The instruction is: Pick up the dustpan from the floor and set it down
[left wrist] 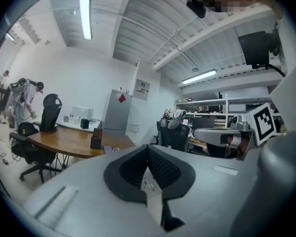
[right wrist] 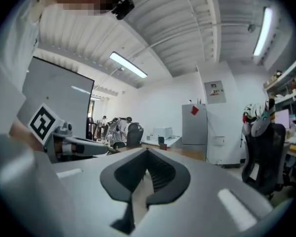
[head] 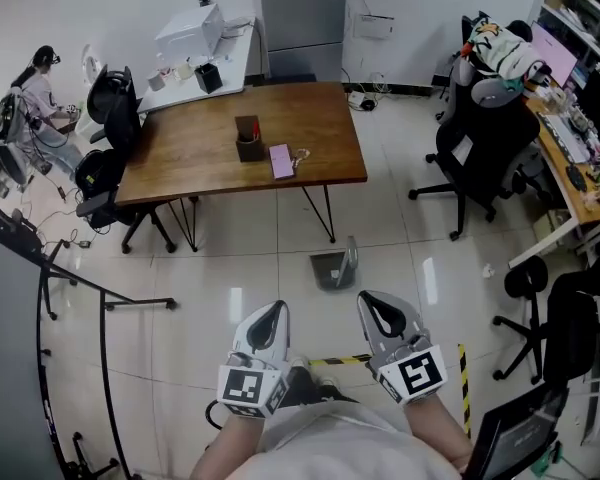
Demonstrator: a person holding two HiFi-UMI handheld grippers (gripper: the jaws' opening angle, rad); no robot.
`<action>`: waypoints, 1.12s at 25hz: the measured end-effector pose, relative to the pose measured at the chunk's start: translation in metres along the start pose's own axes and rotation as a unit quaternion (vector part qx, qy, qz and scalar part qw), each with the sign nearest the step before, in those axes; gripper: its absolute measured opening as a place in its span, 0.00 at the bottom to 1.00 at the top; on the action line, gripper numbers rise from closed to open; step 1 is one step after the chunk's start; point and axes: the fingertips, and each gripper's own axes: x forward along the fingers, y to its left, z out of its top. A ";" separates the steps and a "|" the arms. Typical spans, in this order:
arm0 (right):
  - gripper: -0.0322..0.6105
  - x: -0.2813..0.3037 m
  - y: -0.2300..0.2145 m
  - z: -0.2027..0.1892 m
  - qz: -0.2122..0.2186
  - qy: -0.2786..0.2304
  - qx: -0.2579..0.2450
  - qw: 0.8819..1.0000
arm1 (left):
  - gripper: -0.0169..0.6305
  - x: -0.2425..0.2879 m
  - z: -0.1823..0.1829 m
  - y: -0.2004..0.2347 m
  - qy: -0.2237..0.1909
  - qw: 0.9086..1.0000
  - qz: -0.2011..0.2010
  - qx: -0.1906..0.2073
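Observation:
A grey dustpan point(head: 332, 268) with a raised handle stands on the tiled floor, just in front of the wooden table point(head: 200, 158). Both grippers are held close to the person's body, side by side and well short of the dustpan. The left gripper point(head: 272, 313) has its jaws together with nothing between them, and the left gripper view shows it point(left wrist: 149, 151) pointing out across the room. The right gripper point(head: 373, 305) is likewise shut and empty, level and aimed at the far wall in its own view point(right wrist: 147, 156). Neither gripper view shows the dustpan.
A pen holder point(head: 248, 140) and a pink notebook point(head: 281, 160) lie on the table. Black office chairs stand at the left point(head: 110, 108) and right point(head: 475, 158). A black metal rack point(head: 70, 288) fills the left side. Yellow-black tape point(head: 340, 360) marks the floor near the feet.

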 end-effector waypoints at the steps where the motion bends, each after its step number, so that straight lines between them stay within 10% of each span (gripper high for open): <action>1: 0.05 -0.006 0.008 0.002 0.006 -0.002 -0.005 1.000 | 0.04 -0.003 0.008 -0.007 -0.010 1.000 -0.007 0.010; 6: 0.05 -0.016 0.030 0.014 0.011 -0.004 -0.006 1.000 | 0.05 -0.016 0.040 -0.029 -0.044 0.996 -0.033 0.068; 28: 0.05 0.003 0.039 0.015 0.006 0.018 -0.001 1.000 | 0.05 -0.024 0.046 -0.026 -0.048 0.995 -0.049 0.074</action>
